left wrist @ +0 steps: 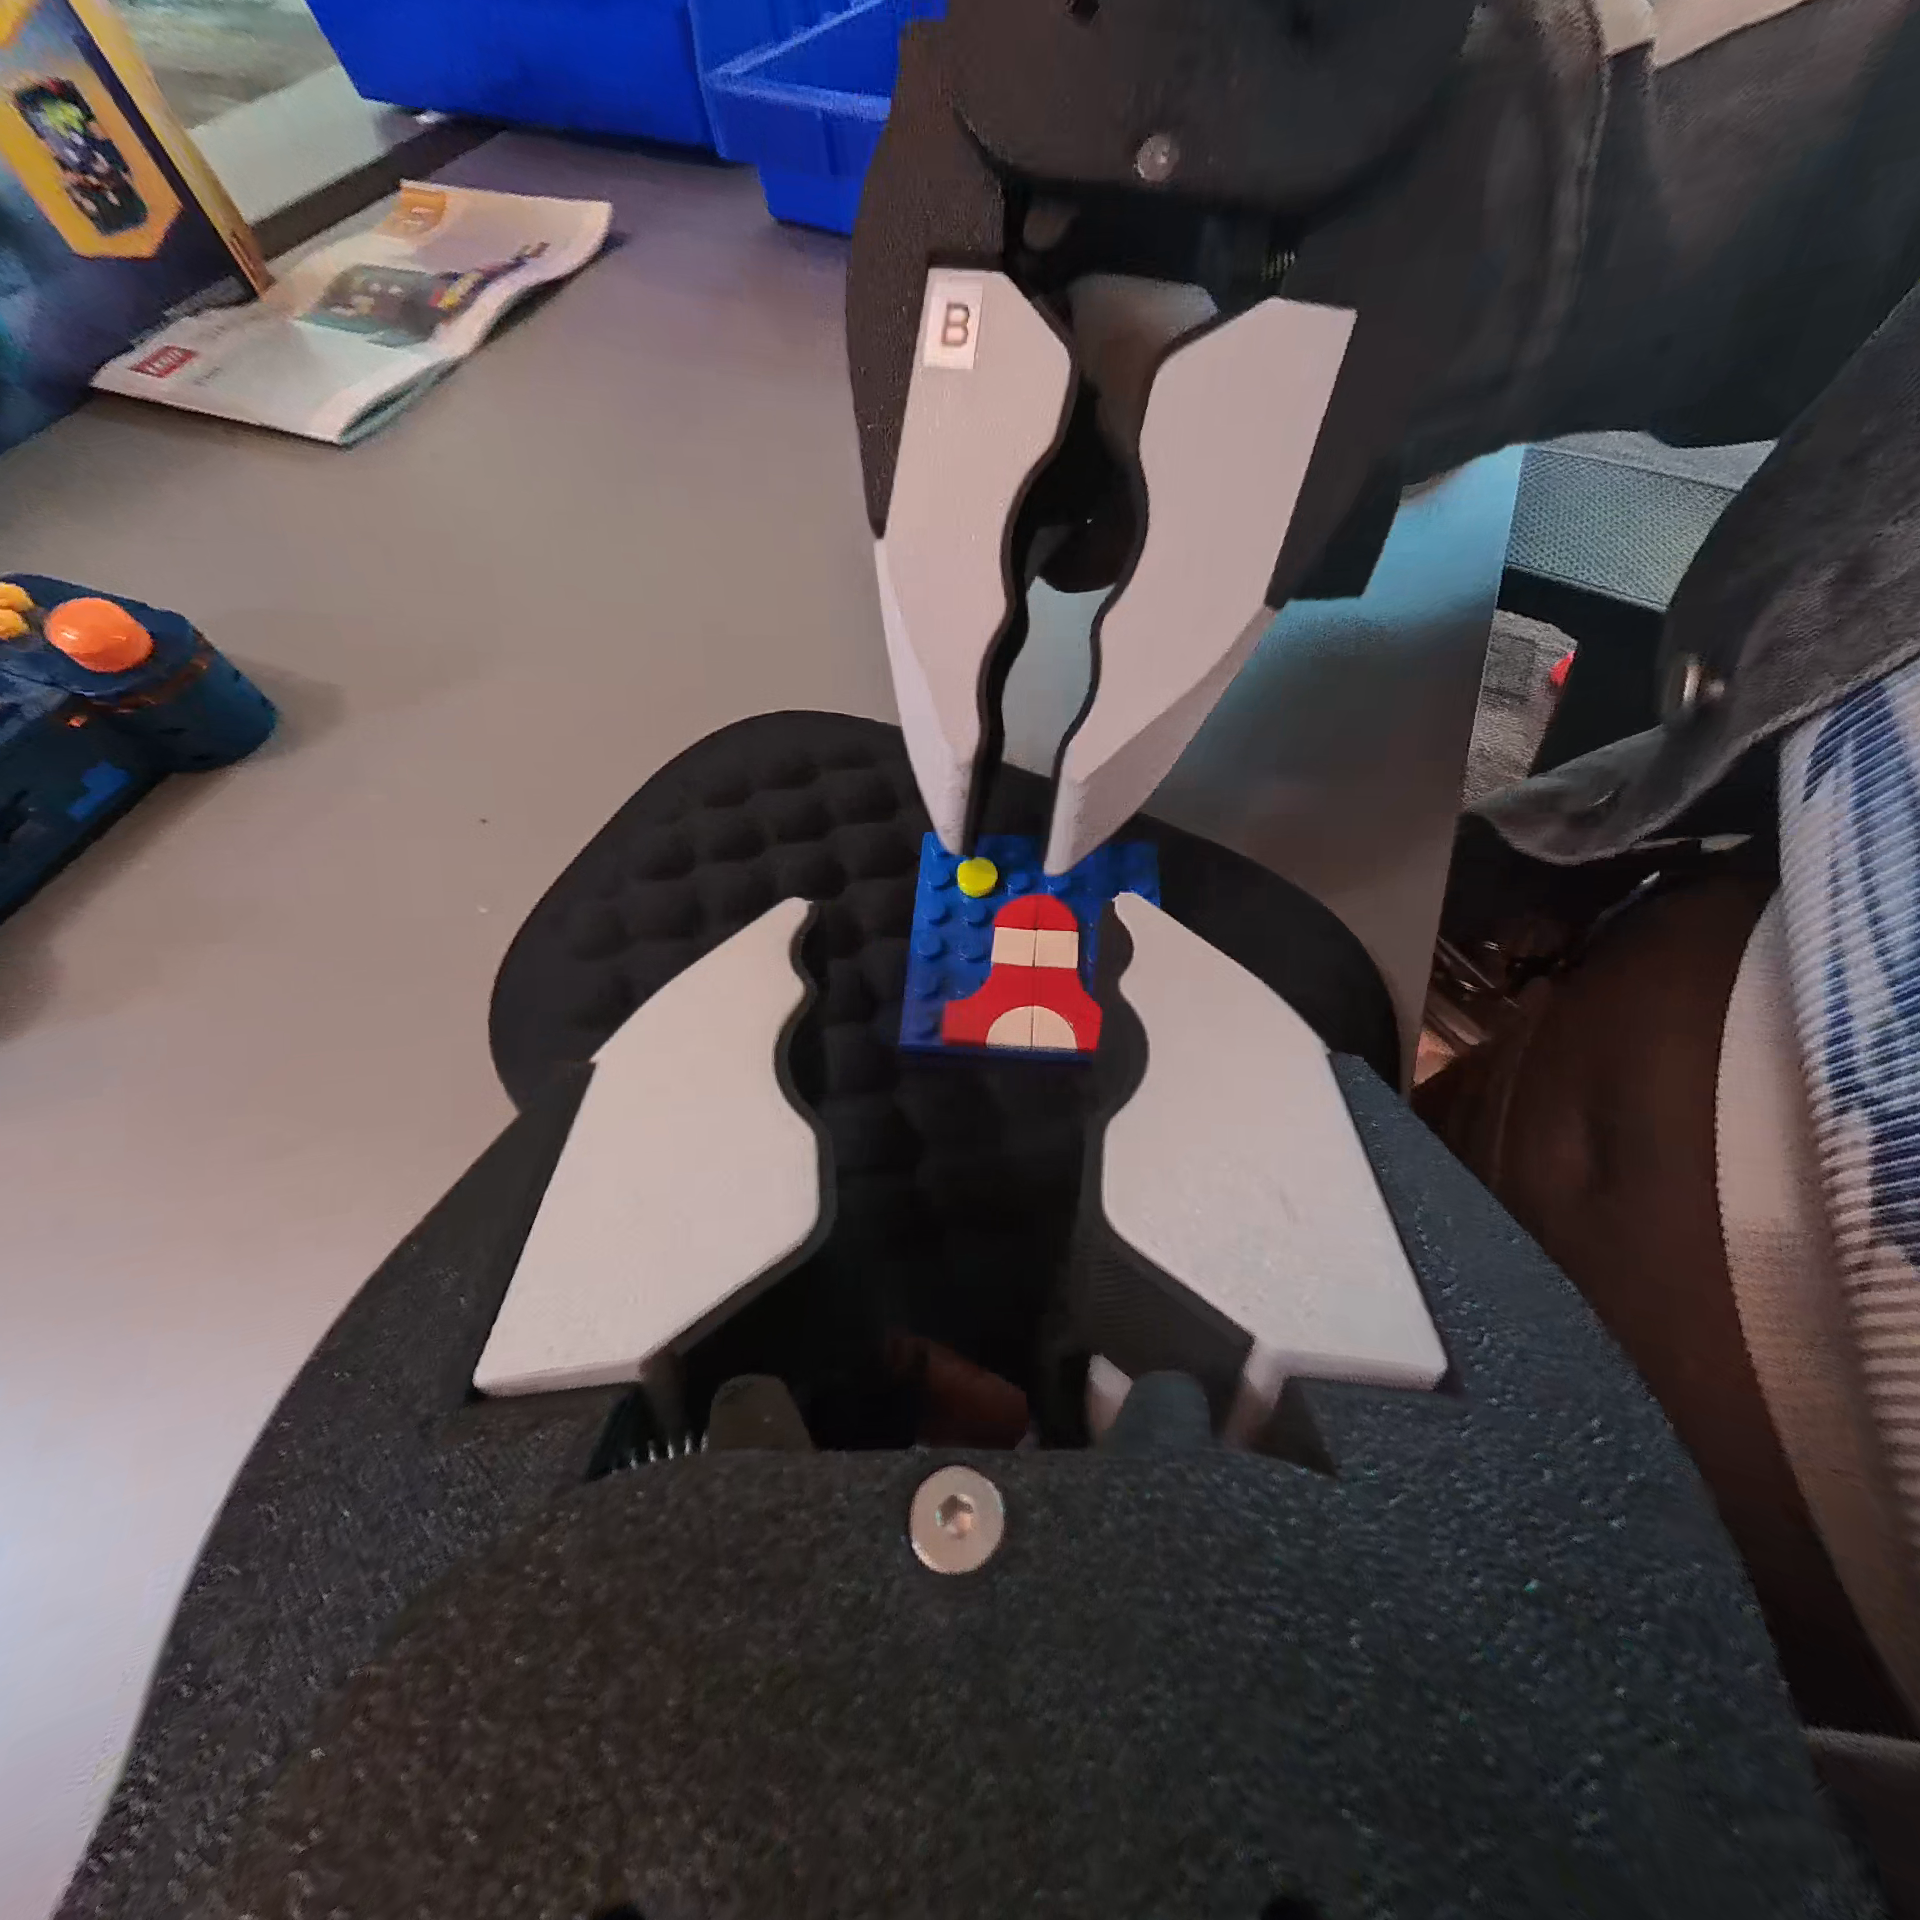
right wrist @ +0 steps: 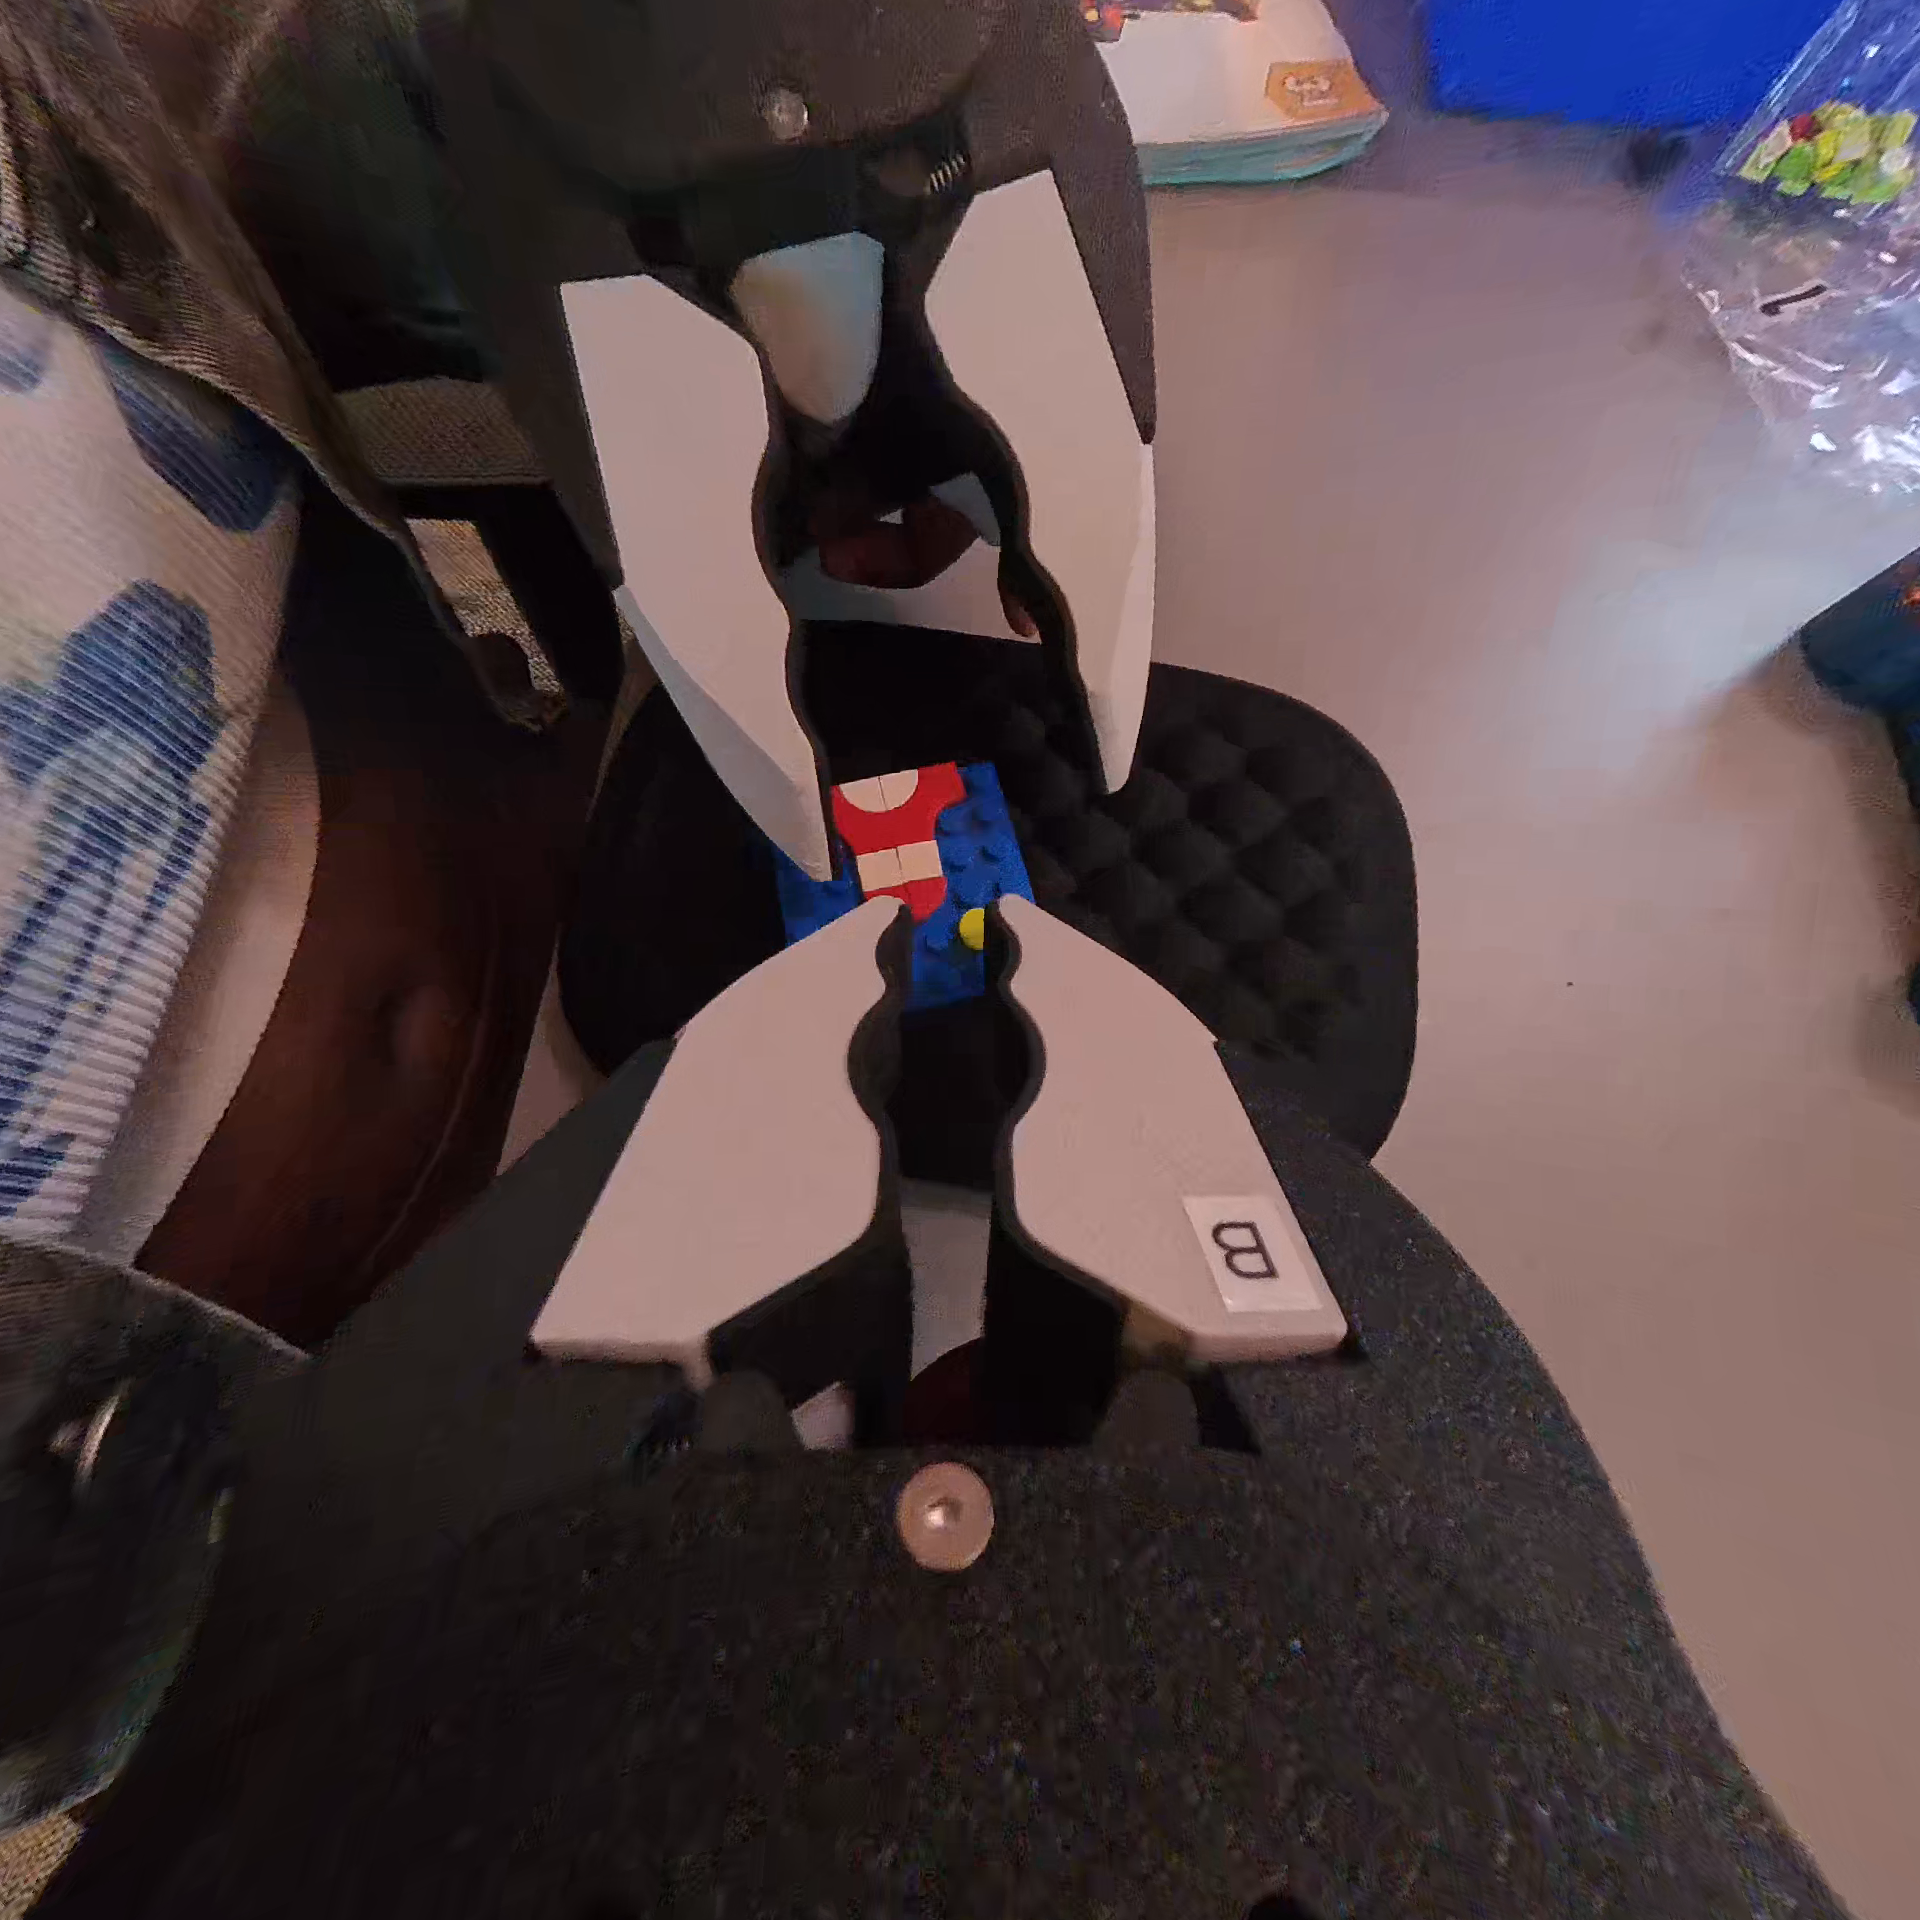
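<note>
Blue plate [left wrist: 951,961] — yellow stud [left wrist: 976,876]

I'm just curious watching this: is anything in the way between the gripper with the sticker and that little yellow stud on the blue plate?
Nothing visible: the right gripper has its tips right at the yellow stud on the blue plate.

Grey tabletop [left wrist: 582,582], blue storage bins [left wrist: 582,62] behind, chair [left wrist: 1621,499] alongside.

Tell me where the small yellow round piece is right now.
The yellow round piece sits on the blue studded plate, beside the red-and-white shape, right at the right claw tips.
</note>
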